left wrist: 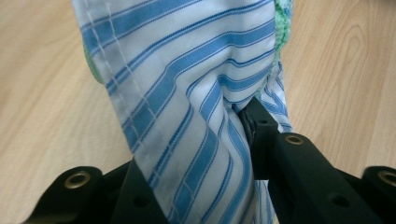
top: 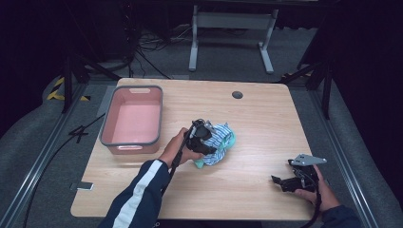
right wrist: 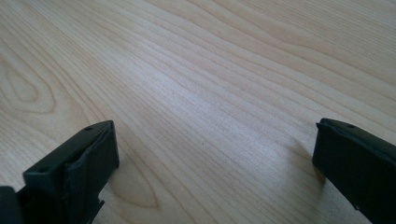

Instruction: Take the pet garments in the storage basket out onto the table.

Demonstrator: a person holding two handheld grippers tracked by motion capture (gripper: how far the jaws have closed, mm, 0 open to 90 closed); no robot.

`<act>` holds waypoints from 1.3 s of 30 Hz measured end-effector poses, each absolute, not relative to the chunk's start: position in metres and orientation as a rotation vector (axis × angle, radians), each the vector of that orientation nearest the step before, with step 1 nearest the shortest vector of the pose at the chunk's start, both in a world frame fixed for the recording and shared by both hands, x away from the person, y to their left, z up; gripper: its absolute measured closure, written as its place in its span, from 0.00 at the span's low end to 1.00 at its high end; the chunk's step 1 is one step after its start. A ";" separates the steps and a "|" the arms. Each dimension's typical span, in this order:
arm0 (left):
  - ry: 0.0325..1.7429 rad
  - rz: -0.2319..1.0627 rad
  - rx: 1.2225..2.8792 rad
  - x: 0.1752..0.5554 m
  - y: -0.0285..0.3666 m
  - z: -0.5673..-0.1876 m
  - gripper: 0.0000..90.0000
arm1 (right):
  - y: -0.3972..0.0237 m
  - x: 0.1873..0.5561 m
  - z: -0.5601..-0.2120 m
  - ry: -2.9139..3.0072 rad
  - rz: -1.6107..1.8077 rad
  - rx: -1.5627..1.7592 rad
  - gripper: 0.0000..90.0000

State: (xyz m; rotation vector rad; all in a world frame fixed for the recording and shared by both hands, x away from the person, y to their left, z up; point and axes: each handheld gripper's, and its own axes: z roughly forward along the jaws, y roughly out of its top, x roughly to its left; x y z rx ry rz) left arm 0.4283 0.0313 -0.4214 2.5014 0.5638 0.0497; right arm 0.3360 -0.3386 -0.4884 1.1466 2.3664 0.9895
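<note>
Striped cloth [left wrist: 196, 93], bunched with a green piece at mid-table, sits pinched in our left gripper [top: 203, 140], likely for carrying to the pink bin [top: 133, 118]. Our right gripper [top: 285, 182] rests apart, jaws wide and empty, over bare table [right wrist: 210, 84].

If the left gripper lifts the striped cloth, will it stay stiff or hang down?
The striped cloth probably hangs limp: it creases deeply where the left gripper pinches it. It seems light, bunched loosely on the table. Rolling is unlikely.

A pink tub [top: 132, 119] with a grey rim is seen at the left of the wooden table [top: 256, 118]. The left gripper [top: 205, 141] is pressed against a blue-striped cloth bundle [top: 219, 143] at mid-table. The right gripper [top: 285, 180] is held low near the table's right front corner, well apart from the bundle.
</note>
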 end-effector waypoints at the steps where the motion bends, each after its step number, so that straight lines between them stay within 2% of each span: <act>1: 0.558 0.041 2.507 0.428 0.030 -0.424 0.76 | -0.339 0.336 -0.488 2.366 0.990 1.147 0.01; 13: 0.560 0.024 2.562 0.426 0.014 -0.448 0.66 | -0.339 0.336 -0.488 2.366 0.989 1.146 0.01; 15: 0.565 0.021 2.562 0.426 0.014 -0.449 0.58 | -0.339 0.336 -0.488 2.367 0.990 1.144 0.01; 16: 0.578 0.023 2.563 0.425 0.014 -0.449 0.58 | -0.339 0.336 -0.488 2.367 0.990 1.146 0.01; 21: 0.587 0.059 2.543 0.424 0.016 -0.446 0.40 | -0.339 0.336 -0.488 2.366 0.990 1.145 0.01; 24: 0.614 0.073 2.512 0.424 0.020 -0.442 0.33 | -0.339 0.336 -0.488 2.366 0.990 1.146 0.01; 39: 0.562 0.122 2.498 0.420 0.036 -0.425 0.27 | -0.339 0.336 -0.488 2.366 0.989 1.146 0.01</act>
